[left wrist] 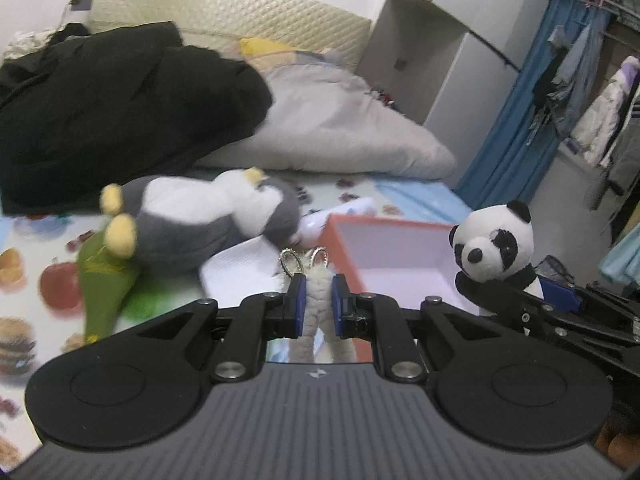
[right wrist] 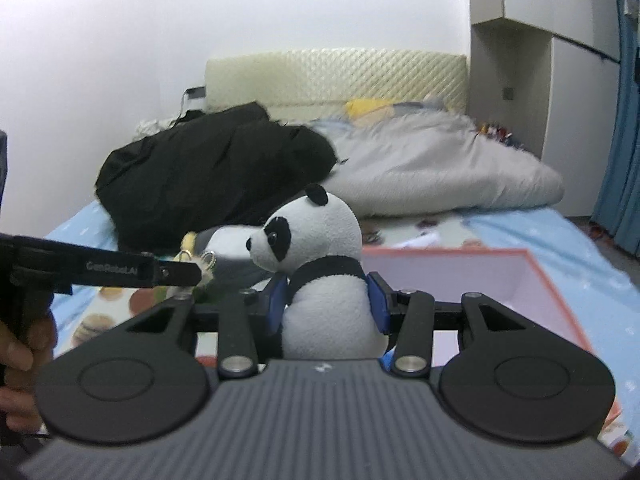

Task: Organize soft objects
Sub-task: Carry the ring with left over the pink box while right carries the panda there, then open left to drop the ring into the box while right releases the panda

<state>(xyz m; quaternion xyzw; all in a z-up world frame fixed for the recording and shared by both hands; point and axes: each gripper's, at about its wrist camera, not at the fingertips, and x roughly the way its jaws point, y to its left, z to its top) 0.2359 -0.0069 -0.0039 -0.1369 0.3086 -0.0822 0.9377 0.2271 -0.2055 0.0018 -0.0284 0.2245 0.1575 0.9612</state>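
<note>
**Two toys up, box below**

Carry both over the box [left wrist: 400,248] and let go only once low inside it. The left gripper [left wrist: 319,304] is clamped on a woolly charm [left wrist: 318,300], probably a keyring toy, at lower centre. The right gripper [right wrist: 327,306] squeezes the panda [right wrist: 320,280], mid-frame; the box sits right behind.

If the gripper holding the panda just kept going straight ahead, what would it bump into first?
Probably nothing near: the right gripper, shut on the panda, aims past the pink box at the grey quilt and black coat. Depth is unclear.
</note>
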